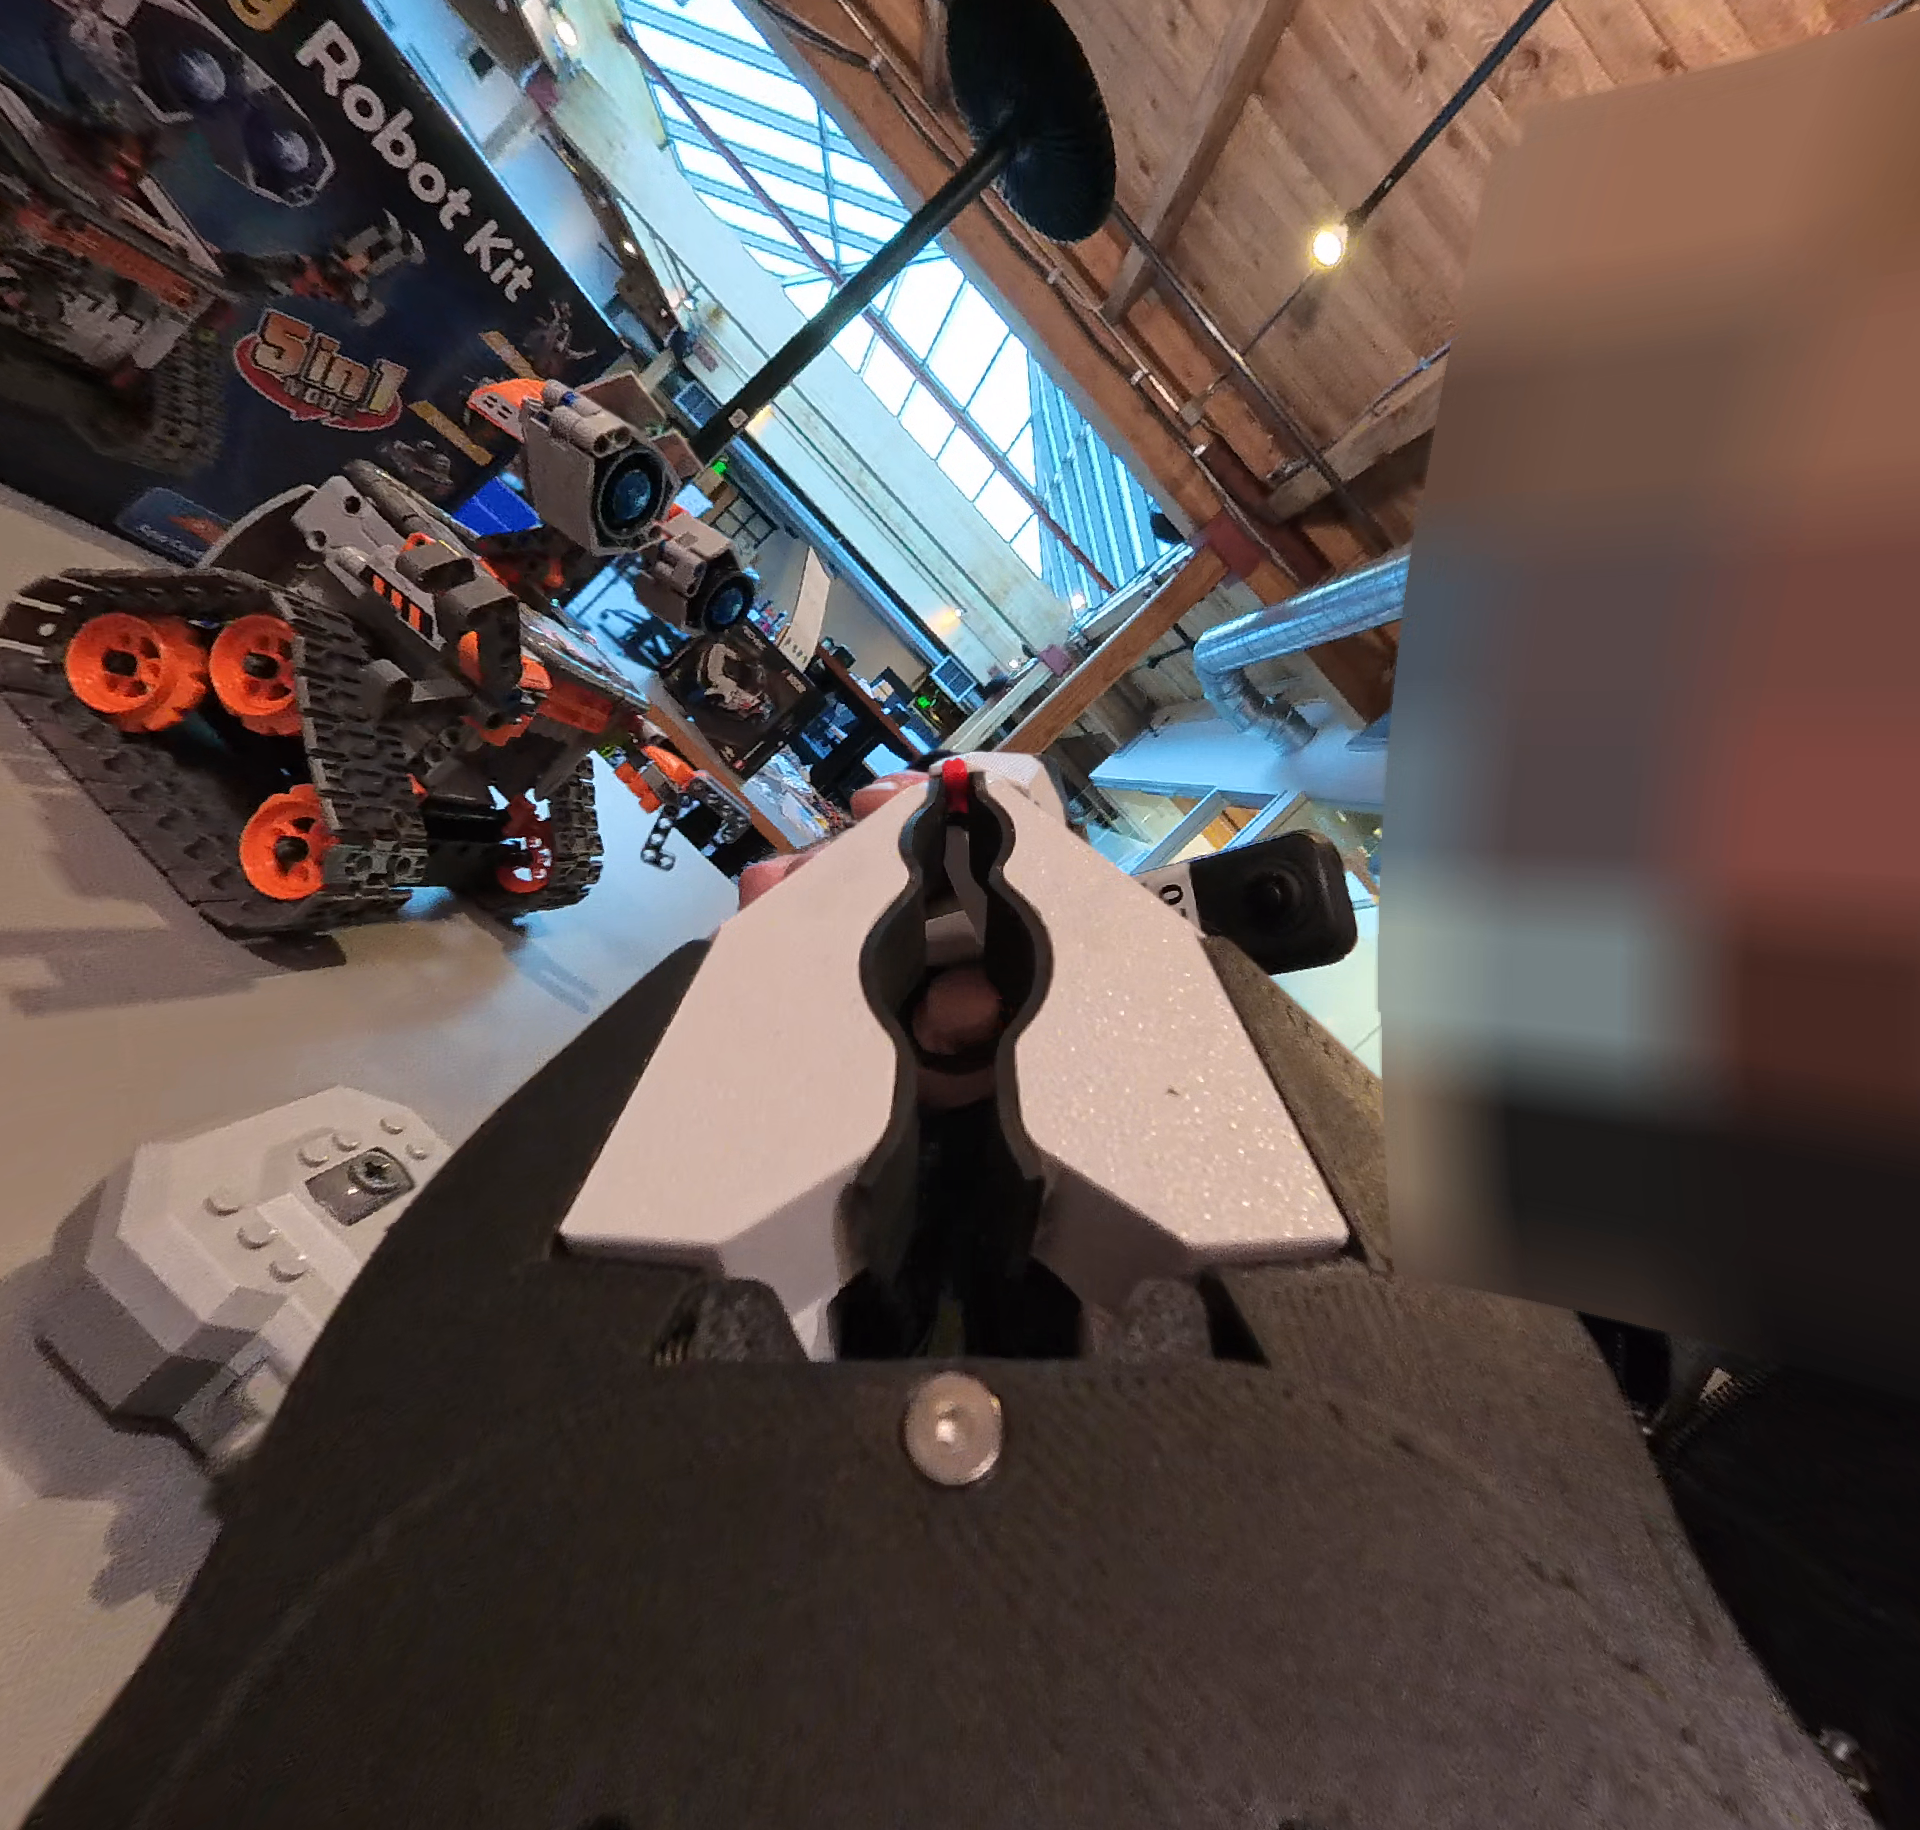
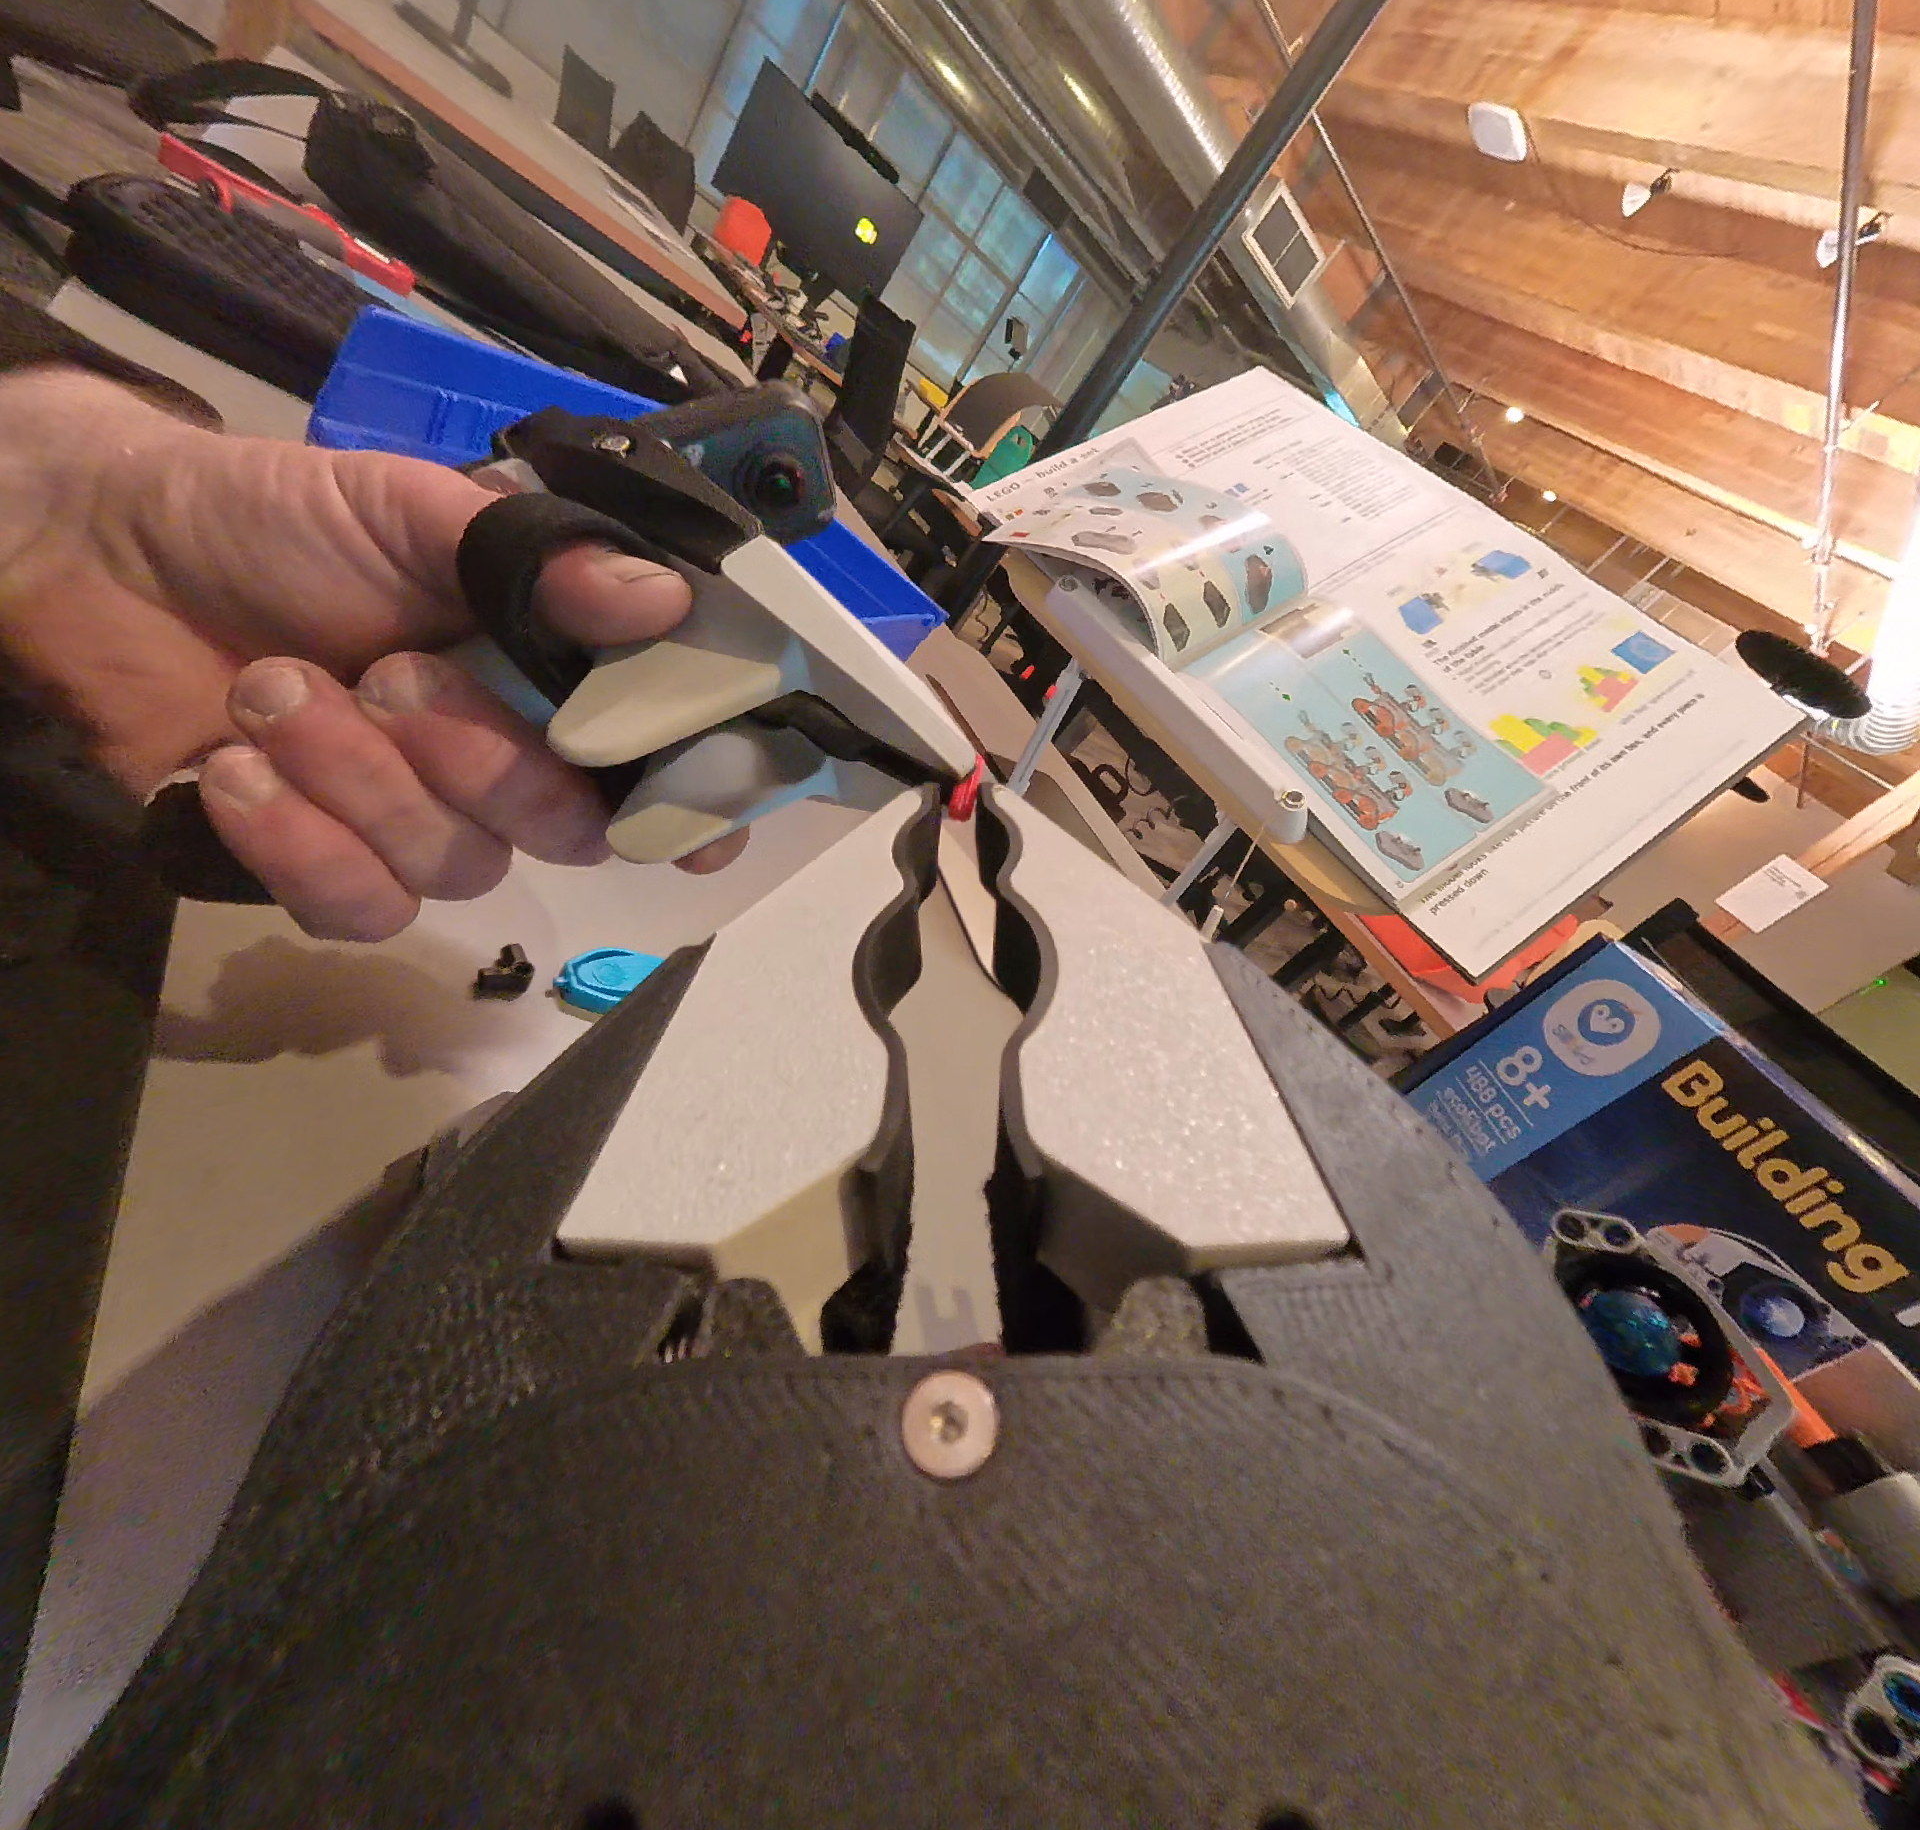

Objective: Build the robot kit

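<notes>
From here the biggest thing I see is the pale table (image 1: 125,1032), which runs off the frame on every side, so I cannot find its edges. Behind it stands a dark kit box (image 1: 187,222), cropped at the top and left in the left wrist view. A tilted instruction board (image 2: 1434,658) stands on the far side in the right wrist view, its lower corner hidden behind my own gripper body. The tracked toy robot (image 1: 312,731) with orange wheels sits well apart from my grippers, leaving open tabletop between. A blue bin (image 2: 447,398) lies behind the person's hand (image 2: 260,637), mostly covered by it. A grey block (image 1: 208,1250) rests on the table just beside my left gripper body, partly hidden under it.

My left gripper (image 1: 954,793) has its fingers drawn nearly together at the tips, pinching a small red pin (image 1: 954,781). My right gripper (image 2: 958,798) meets it tip to tip, and the same red pin (image 2: 964,793) sits at that junction; its tips look almost closed, but I cannot tell whether they grip the pin or only touch it.

A small black piece (image 2: 504,972) and a turquoise one (image 2: 603,975) lie on the table, too small to identify.
</notes>
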Motion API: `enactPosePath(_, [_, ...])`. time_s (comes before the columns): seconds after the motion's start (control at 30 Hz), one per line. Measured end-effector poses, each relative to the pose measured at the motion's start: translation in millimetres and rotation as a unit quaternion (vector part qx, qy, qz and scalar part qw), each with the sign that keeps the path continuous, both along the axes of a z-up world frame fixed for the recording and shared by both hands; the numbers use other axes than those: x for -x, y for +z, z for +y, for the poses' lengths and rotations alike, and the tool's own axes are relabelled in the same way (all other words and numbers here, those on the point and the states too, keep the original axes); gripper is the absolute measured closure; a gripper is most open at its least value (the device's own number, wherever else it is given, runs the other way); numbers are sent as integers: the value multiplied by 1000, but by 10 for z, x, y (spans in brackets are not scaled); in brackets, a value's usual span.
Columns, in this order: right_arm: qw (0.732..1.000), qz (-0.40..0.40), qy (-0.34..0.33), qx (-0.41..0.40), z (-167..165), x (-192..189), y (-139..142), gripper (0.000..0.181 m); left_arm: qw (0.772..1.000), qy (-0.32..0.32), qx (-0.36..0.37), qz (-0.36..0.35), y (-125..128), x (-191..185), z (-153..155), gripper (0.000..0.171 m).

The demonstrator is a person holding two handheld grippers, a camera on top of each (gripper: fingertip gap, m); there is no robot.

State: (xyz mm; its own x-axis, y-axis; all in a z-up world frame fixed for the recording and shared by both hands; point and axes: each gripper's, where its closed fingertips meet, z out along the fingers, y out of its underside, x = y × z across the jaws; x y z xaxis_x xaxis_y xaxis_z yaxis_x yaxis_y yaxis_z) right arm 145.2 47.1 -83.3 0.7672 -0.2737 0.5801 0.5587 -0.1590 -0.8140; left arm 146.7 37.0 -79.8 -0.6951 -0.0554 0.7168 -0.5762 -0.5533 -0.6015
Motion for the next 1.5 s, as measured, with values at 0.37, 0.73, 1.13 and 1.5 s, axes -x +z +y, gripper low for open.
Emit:
enactPosePath(0.37, [999,12,17,26,-59,-4,5,180,997,44,-47,30,-201,-46,71,163])
enactPosePath(0.73, [920,106,85,367,-137,-148,-877,180,781,55,-584,-216,-1197,193,-38,146])
enactPosePath(1.13, [827,155,106,529,-145,-190,-1195,180,779,34,-595,-196,-1398,260,-134,165])
enactPosePath(1.5, [784,171,98,588,-255,-207,-1314,180,739,73,-634,-214,-1400,230,-363,166])
